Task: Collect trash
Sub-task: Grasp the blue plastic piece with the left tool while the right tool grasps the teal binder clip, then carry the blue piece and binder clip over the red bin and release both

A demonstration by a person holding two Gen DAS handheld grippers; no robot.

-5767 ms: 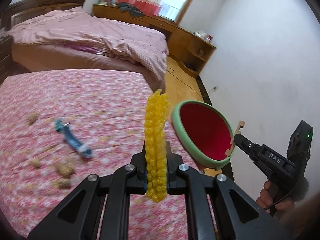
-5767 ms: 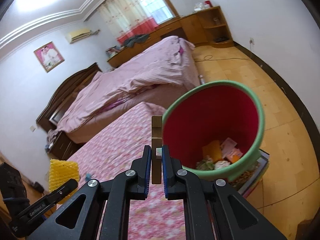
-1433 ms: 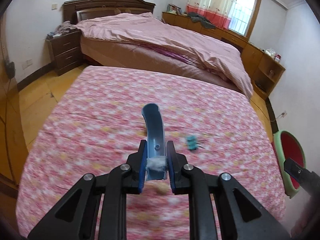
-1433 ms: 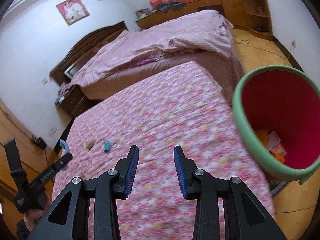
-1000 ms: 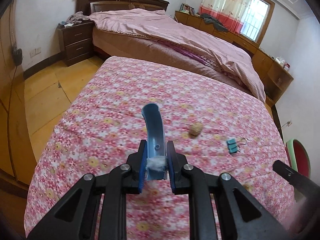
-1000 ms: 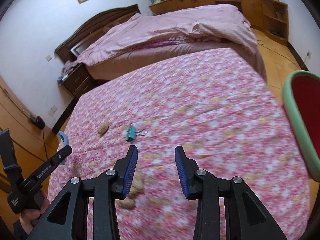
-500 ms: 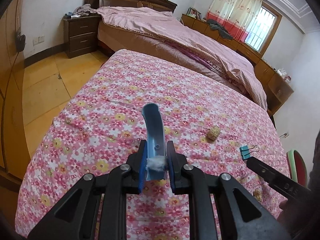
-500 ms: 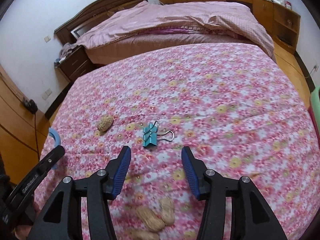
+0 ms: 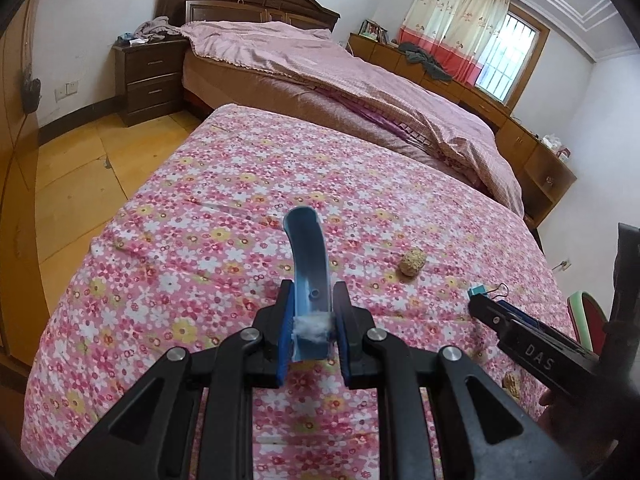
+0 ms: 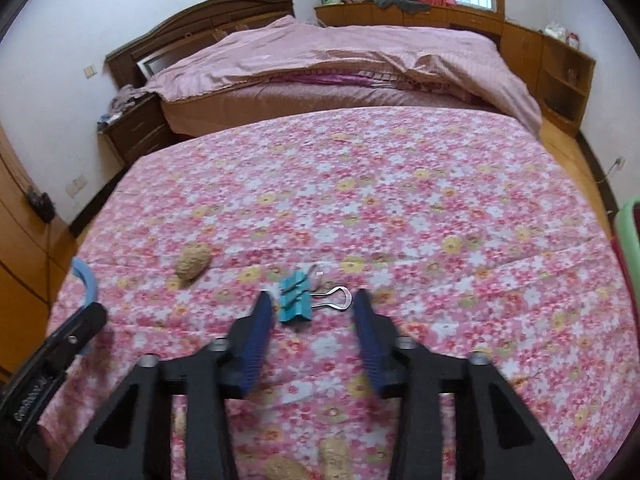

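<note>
My left gripper is shut on a curved blue plastic piece with white fluff at its base, held above the floral bedspread. In the right wrist view the right gripper hangs low over the spread, and a teal binder clip with wire handles lies between its fingers. The jaws are closing, and the pads stand apart from the clip. From the left wrist view that clip shows just beyond the right gripper's tip.
A round brown nut lies left of the clip. Peanut shells sit near the front edge. The green bin with red inside stands off the bed's right side. A second bed, a nightstand and cabinets stand behind.
The right gripper has come down and forward until the binder clip lies between its fingers, which stand narrower than half a second ago. The left gripper still holds the blue piece.
</note>
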